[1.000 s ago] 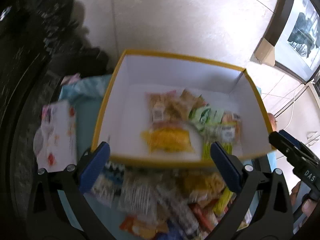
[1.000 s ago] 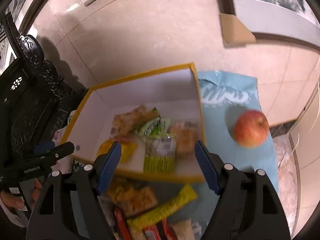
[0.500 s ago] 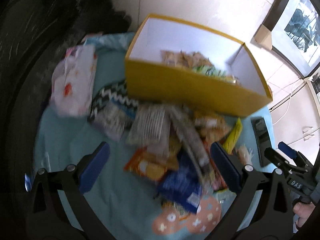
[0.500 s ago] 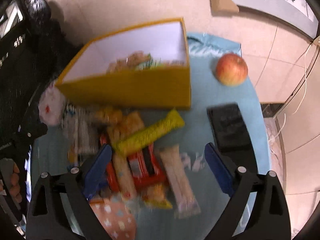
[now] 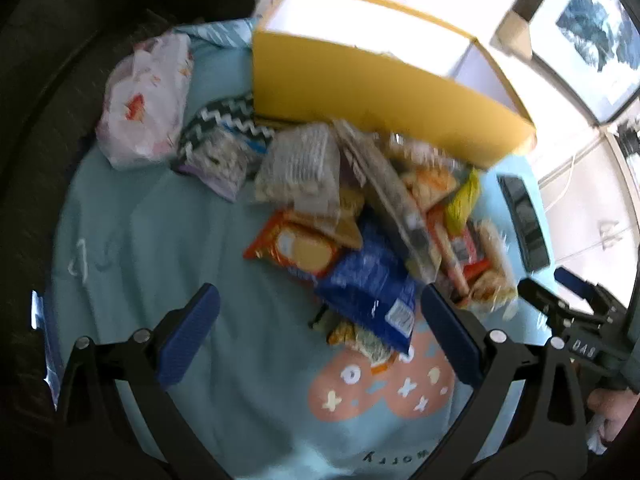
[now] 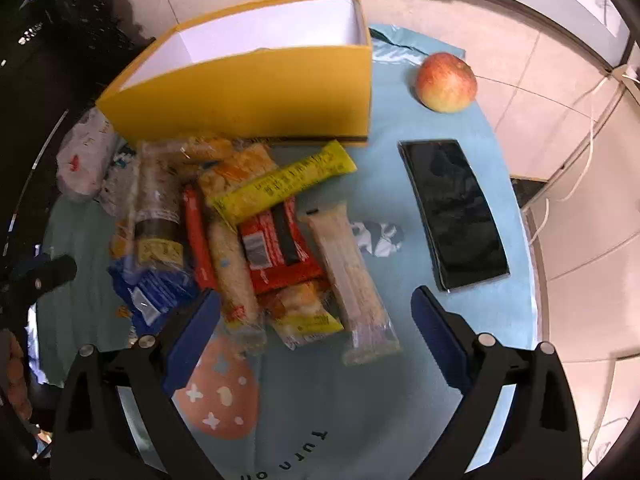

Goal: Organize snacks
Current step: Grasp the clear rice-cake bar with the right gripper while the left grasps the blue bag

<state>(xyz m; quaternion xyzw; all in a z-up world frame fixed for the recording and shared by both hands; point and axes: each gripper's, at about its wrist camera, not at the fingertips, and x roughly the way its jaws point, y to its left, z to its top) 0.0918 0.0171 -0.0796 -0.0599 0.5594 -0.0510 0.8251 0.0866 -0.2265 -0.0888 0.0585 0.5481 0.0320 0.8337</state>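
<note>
A yellow box (image 6: 256,96) with a white inside stands at the back of the round table; its near wall hides what lies in it. In front of it is a loose pile of snacks: a yellow bar (image 6: 280,188), a red packet (image 6: 276,252), a pale long bar (image 6: 352,272), a blue packet (image 5: 368,284) and an orange packet (image 5: 296,248). My right gripper (image 6: 315,298) hangs open above the pile's near end, holding nothing. My left gripper (image 5: 319,300) is open and bare too, over the blue packet's near edge.
A light blue cloth (image 6: 360,400) covers the table. A dark phone (image 6: 454,212) lies right of the pile, with an apple (image 6: 446,82) behind it. A white plastic bag (image 5: 148,100) sits left of the box. Dark furniture stands at the left, and tiled floor lies beyond the table.
Both grippers have drawn back from over the box to the near side of the pile and sunk a little. The right jaws have spread wider. The box's contents are now out of sight.
</note>
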